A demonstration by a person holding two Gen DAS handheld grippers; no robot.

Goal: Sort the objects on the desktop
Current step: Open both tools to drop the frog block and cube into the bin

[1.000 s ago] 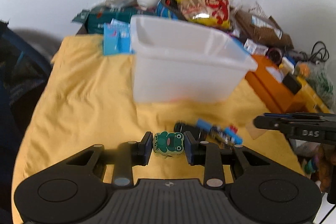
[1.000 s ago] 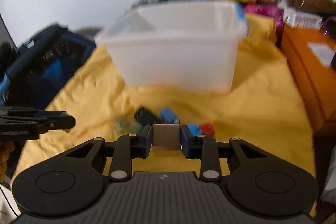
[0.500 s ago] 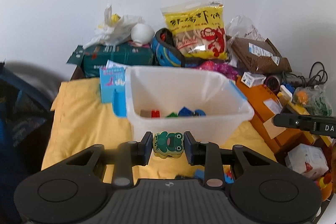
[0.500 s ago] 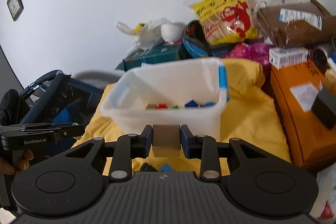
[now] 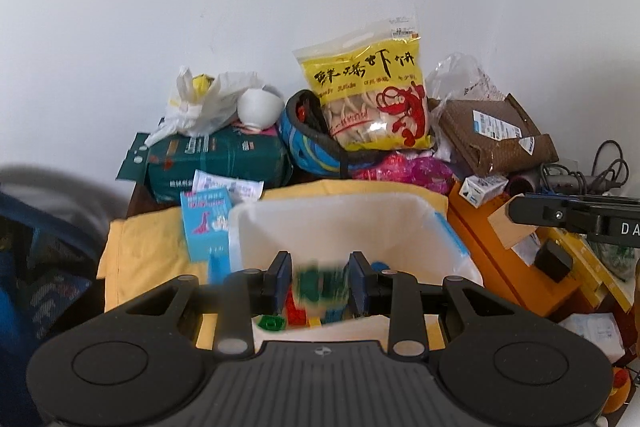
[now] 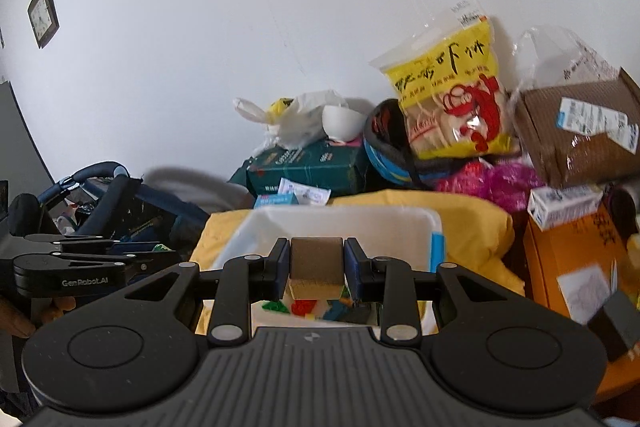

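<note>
My left gripper [image 5: 320, 269] is shut on a green frog block [image 5: 320, 285], which looks blurred between the blue pads. It hangs over the white plastic bin [image 5: 248, 227]. Red and green bricks [image 5: 280, 319] lie inside the bin below the fingers. My right gripper [image 6: 317, 255] is shut on a plain wooden block [image 6: 317, 269], also above the bin [image 6: 400, 215], with coloured bricks [image 6: 304, 307] under it. Each gripper shows in the other's view: the right one [image 5: 520, 215] with its wooden block [image 5: 508, 231] at the right edge, the left one [image 6: 152, 253] at the left edge.
The bin stands on a yellow cloth [image 5: 140, 247]. Behind it are a green box [image 5: 216, 159], a white bag [image 5: 200, 103], a yellow snack bag [image 5: 372, 95] and a brown parcel [image 5: 492, 131]. An orange box [image 6: 568, 259] lies right, a dark blue pram [image 6: 100, 195] left.
Both grippers have risen and come forward with their blocks, from low over the cloth in front of the bin to above the bin's opening. The loose bricks on the cloth have dropped out of view.
</note>
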